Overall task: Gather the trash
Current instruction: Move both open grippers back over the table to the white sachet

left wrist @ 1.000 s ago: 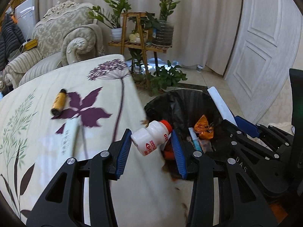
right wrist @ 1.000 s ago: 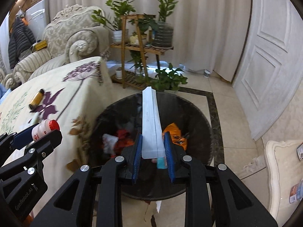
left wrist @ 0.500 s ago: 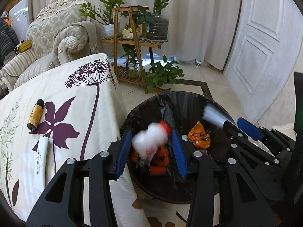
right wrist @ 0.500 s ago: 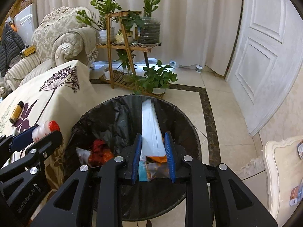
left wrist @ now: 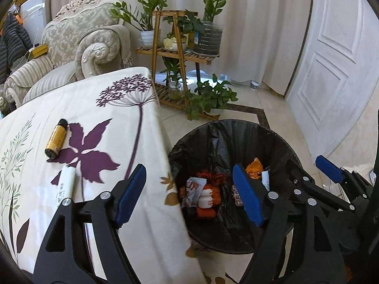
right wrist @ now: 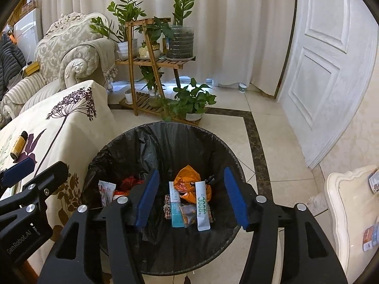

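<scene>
A bin lined with a black bag (left wrist: 236, 137) (right wrist: 165, 127) stands on the floor beside the table. My left gripper (left wrist: 189, 194) hangs over its left rim, jaws opening, nothing between them. A white bottle with a red cap (left wrist: 207, 197) lies in the bin among orange wrappers. My right gripper (right wrist: 191, 196) is above the bin's middle, jaws opening and empty. Below it lie a long white packet (right wrist: 203, 209), a teal tube (right wrist: 176, 208) and an orange wrapper (right wrist: 187, 179). A yellow bottle (left wrist: 55, 140) and a white tube (left wrist: 65, 189) lie on the table.
The table's floral cloth (left wrist: 106, 123) hangs down against the bin's left side. Behind are an armchair (left wrist: 94, 47), a wooden plant stand (left wrist: 180, 54) and a floor plant (left wrist: 213, 97). A white door (right wrist: 319, 71) is on the right, with white furniture (right wrist: 350, 203) holding packets.
Both grippers opened. The white bottle dropped from the left gripper into the bin, and the long white packet dropped from the right gripper into the bin.
</scene>
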